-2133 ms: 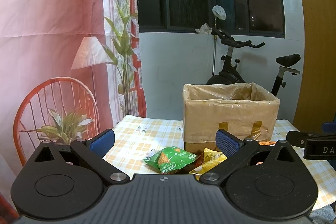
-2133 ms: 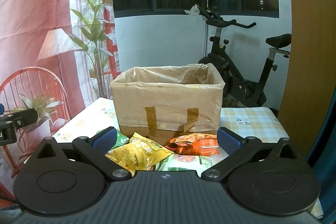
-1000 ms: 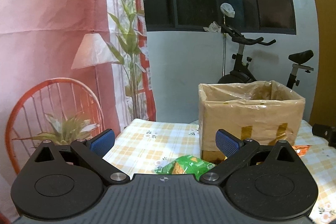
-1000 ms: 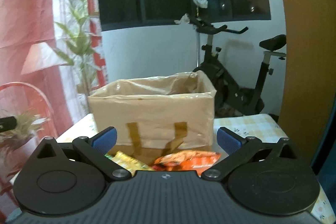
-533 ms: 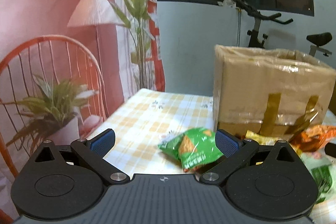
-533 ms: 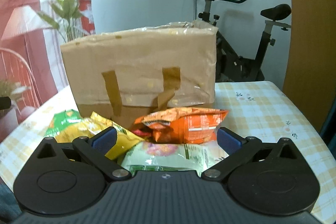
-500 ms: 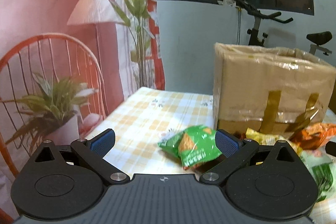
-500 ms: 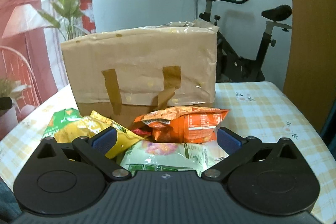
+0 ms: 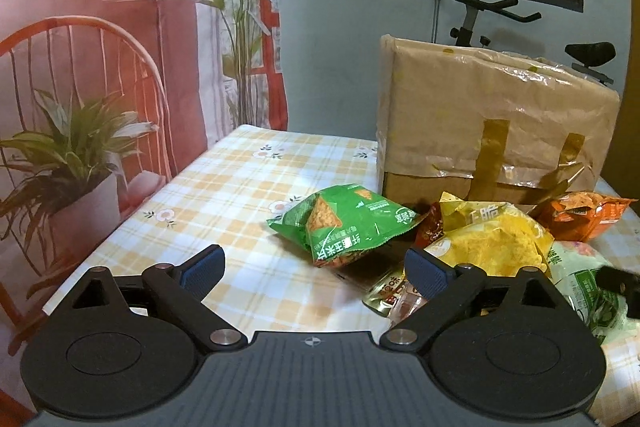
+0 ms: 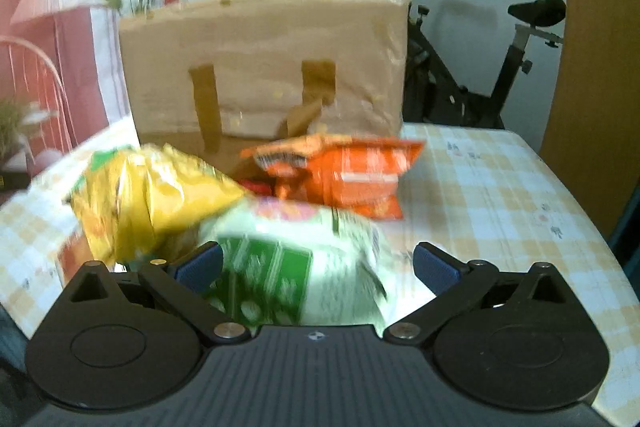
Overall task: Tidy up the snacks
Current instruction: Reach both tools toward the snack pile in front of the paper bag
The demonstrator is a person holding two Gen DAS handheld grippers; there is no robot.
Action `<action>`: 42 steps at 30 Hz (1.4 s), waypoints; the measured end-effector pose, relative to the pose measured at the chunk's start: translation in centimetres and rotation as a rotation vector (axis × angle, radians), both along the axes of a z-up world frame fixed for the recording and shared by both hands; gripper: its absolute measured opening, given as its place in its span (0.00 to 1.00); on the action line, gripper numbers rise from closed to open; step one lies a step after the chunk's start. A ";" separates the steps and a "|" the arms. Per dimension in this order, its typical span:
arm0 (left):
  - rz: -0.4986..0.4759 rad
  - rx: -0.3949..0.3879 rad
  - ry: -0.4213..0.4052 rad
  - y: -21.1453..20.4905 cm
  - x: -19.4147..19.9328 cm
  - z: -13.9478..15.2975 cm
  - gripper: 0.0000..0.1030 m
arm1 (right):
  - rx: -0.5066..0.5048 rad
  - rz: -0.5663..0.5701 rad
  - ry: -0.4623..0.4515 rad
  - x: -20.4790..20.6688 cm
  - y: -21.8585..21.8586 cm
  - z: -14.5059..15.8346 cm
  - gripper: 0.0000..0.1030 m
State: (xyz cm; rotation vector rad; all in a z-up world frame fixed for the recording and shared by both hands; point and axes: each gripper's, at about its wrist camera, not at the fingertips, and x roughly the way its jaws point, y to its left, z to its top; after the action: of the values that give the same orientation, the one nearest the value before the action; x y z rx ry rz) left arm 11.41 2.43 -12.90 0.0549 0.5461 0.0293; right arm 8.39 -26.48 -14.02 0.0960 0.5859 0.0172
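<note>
Both grippers are down low over the snack pile on the checked counter (image 9: 248, 179), right in front of the taped cardboard box (image 9: 492, 131). So the question is really just which hand is lined up with which bag.

The left gripper (image 9: 314, 267) is spread wide with nothing between the pads, though its jaws have just been closing a touch. The green chip bag (image 9: 344, 223) lies straight ahead of it and just past the fingertips, a bit right of centre. Its long side runs roughly across the gripper's opening, rising toward the right, so a short push forward would put the near crimped edge between the pads. The yellow bag (image 9: 492, 239) sits off behind the right-hand finger, touching the green one's far end, so this hand could snag it if it drifts right.

The right gripper (image 10: 316, 267) is also wide and holding nothing. The pale green-and-white bag (image 10: 304, 263) is right in its mouth, between the two pads, but I can't tell if either pad touches it because the view is blurry. The orange bag (image 10: 344, 175) lies further on, against the box, and the yellow one is off to its left.

My guess: left hand goes for the green bag and right hand for the pale one, then both go up and over the box rim, which stands well above the pile.
</note>
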 end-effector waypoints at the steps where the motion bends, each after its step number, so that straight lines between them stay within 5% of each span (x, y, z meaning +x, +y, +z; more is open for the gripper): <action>1: 0.001 0.003 0.002 0.0 0.0 -0.1 0.95 | 0.011 0.005 -0.007 0.3 0.0 0.1 1.00; 9: 0.005 0.011 0.018 -0.4 0.0 -0.1 0.95 | 0.030 0.027 0.074 3.5 1.4 -1.9 1.00; 33: -0.033 -0.059 0.074 0.0 0.7 -1.4 0.90 | -0.009 0.017 0.043 3.4 1.2 -4.2 1.00; 42: -0.060 -0.087 0.087 -0.1 1.0 -1.8 0.86 | -0.012 0.055 -0.004 1.9 1.5 -3.4 0.85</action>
State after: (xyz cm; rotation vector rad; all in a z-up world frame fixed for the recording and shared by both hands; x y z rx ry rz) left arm 12.39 2.30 -14.66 -0.0124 0.6322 -0.0557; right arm 10.29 -25.01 -17.42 0.0685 0.5849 0.0672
